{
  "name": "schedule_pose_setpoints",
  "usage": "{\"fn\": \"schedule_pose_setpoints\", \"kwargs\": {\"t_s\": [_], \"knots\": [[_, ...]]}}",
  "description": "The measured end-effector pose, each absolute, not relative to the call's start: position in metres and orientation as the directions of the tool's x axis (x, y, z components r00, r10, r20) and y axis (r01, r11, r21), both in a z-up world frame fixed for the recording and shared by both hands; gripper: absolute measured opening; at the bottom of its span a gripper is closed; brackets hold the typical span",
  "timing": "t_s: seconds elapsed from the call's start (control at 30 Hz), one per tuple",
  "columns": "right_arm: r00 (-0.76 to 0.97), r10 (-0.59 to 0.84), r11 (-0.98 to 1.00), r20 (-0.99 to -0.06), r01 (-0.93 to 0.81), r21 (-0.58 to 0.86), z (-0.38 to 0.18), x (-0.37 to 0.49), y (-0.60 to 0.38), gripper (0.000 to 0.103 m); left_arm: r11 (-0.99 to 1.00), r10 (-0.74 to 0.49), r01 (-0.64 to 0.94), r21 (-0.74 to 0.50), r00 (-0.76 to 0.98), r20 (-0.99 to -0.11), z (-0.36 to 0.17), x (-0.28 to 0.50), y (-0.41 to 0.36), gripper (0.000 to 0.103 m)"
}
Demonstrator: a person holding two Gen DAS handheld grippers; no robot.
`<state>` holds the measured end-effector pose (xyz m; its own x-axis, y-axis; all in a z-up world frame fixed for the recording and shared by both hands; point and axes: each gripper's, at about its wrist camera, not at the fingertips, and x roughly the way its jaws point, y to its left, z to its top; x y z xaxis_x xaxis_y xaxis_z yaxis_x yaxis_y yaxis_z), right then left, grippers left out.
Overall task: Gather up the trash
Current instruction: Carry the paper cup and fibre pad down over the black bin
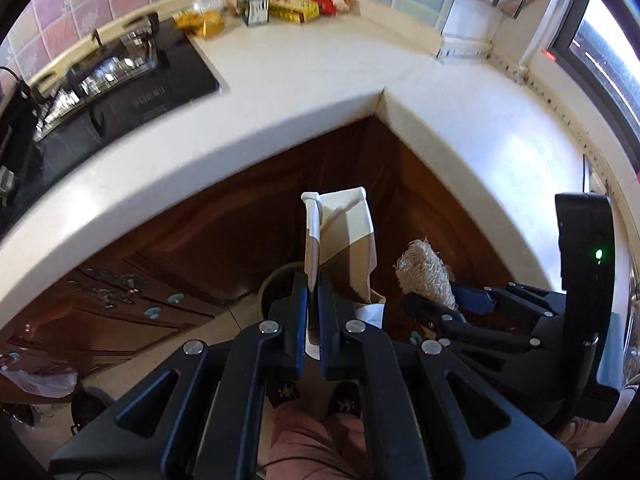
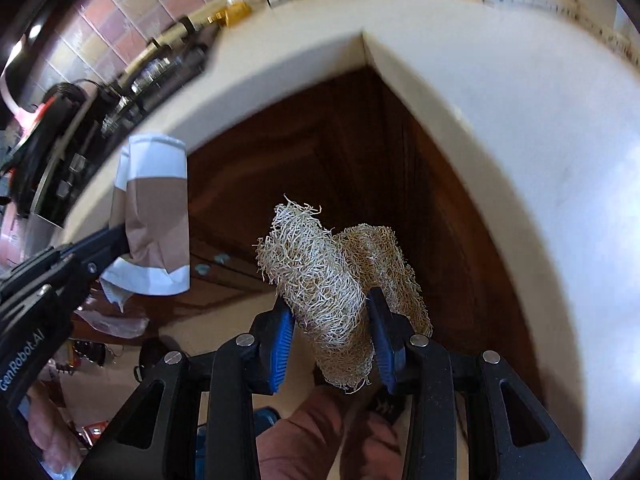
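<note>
Brown-and-white paper bag (image 1: 344, 240) sticks up between the pads of the left hand-held gripper (image 1: 314, 292), clamped tight on it. The right hand-held gripper (image 2: 330, 328) pinches a loofah (image 2: 320, 276), below the bench (image 1: 280, 92) edge.

Two close wrist views, steeply downward, sharing the counter corner (image 1: 380, 96).

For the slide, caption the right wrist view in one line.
Right tool holds a fibrous loofah scrubber below the counter corner; left tool grips a flattened paper cup.
</note>
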<state>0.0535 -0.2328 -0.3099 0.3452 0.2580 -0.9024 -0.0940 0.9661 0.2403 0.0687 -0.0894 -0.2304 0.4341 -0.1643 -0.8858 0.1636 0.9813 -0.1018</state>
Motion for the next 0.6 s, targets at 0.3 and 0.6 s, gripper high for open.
{"fn": "schedule_pose_setpoints", "kwargs": {"t_s": [0.3,0.6], "knots": [[0.262,0.212,0.977,-0.942,-0.023,0.213,-0.435,0.071,-0.209,0.040,0.975,-0.187,0.176,-0.135,0.325,-0.927,-0.370,0.108,-0.069,0.002],[0.208,0.210,0.972,-0.955,0.061,0.227,-0.579,0.111,-0.195,0.044,0.975,-0.169,0.180,-0.129,0.226,-0.959,-0.512,0.142,-0.059,0.003]]}}
